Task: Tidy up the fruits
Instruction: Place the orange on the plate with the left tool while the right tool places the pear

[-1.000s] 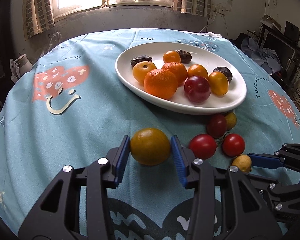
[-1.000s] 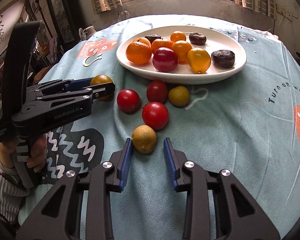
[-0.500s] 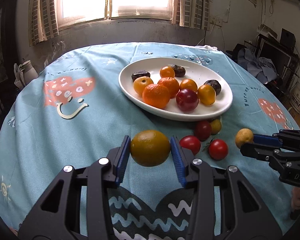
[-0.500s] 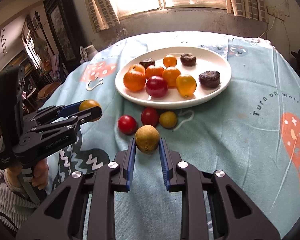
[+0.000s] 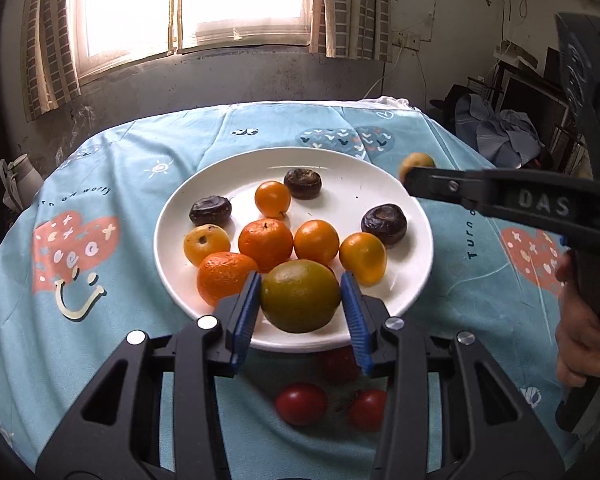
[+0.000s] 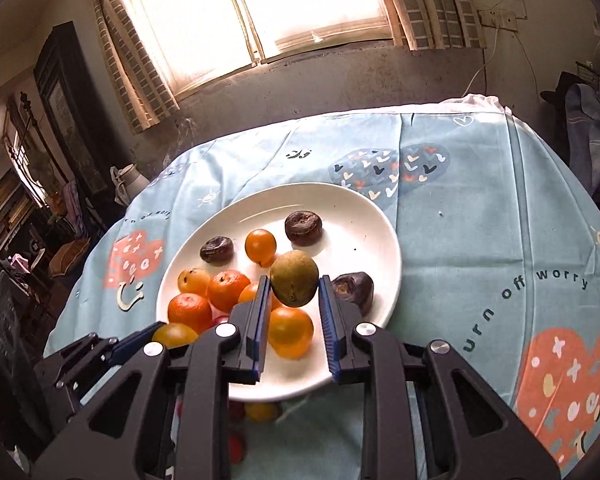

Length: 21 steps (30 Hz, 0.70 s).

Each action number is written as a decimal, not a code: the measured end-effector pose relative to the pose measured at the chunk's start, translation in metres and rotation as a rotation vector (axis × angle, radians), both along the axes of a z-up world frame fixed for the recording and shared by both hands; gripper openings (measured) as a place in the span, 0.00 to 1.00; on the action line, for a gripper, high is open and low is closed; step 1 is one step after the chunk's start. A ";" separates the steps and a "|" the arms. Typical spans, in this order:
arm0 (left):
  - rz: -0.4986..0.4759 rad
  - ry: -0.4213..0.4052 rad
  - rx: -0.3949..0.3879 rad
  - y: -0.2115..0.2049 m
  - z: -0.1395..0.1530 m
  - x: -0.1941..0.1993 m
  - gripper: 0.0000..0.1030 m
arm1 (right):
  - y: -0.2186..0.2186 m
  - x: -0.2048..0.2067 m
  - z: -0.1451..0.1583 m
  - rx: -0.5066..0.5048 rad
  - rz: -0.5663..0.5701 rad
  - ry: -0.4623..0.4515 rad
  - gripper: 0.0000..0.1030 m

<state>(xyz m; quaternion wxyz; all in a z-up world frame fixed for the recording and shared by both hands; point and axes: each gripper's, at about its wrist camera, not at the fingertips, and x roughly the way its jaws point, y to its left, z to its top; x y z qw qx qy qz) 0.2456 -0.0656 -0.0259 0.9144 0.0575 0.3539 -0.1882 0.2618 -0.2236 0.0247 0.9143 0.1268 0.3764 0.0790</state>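
Left gripper (image 5: 300, 304): blue pads clamped on a green-yellow citrus (image 5: 300, 296), one pad on each side; held in the air over the near rim of the plate (image 5: 380, 176).
Right gripper (image 6: 294, 304): fingers closed on a small brownish-green fruit (image 6: 294, 283), gripped near the fingertips; held above the plate's middle, over the fruit pile.
Right gripper, seen from the left wrist view: comes in from the right edge, black body marked "DAS", a hand (image 5: 580, 340) on its handle; the small fruit shows at its tip above the far right rim.
Plate: white, oval, on a light blue tablecloth (image 5: 100, 320) printed with hearts and a smiley.
On plate: two mandarins (image 5: 265, 244), several smaller orange and yellow fruits (image 5: 316, 241), three dark wrinkled fruits (image 5: 383, 224) set toward the far and right side. A red fruit is mostly hidden behind the citrus.
Off plate: red tomatoes (image 5: 301, 403) on the cloth just beside the near rim, blurred, partly hidden by the left gripper's fingers; one yellow fruit (image 6: 261, 410) beside them in the right wrist view.
Background: bright window (image 6: 260, 8) with checked curtains, a white jug (image 5: 18, 176) left of the table, clutter and cloth heaps at right.
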 end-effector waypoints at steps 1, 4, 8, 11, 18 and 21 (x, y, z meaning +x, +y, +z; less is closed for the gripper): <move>-0.003 0.009 0.001 -0.001 -0.003 0.003 0.41 | 0.003 0.008 -0.006 -0.010 -0.004 0.006 0.24; 0.001 0.000 -0.002 0.000 -0.005 0.008 0.41 | 0.011 0.025 -0.021 -0.026 0.012 0.032 0.24; 0.005 -0.006 -0.020 0.003 -0.007 0.012 0.42 | 0.012 0.034 -0.029 -0.017 0.033 0.054 0.24; 0.018 -0.009 0.006 0.005 -0.012 0.014 0.51 | 0.010 0.030 -0.027 -0.024 0.026 0.048 0.24; 0.066 -0.048 -0.039 0.036 0.004 -0.005 0.57 | 0.004 -0.012 0.014 0.028 0.033 -0.038 0.24; 0.089 -0.036 -0.067 0.054 0.005 -0.023 0.57 | 0.004 -0.041 0.024 0.029 0.038 -0.066 0.25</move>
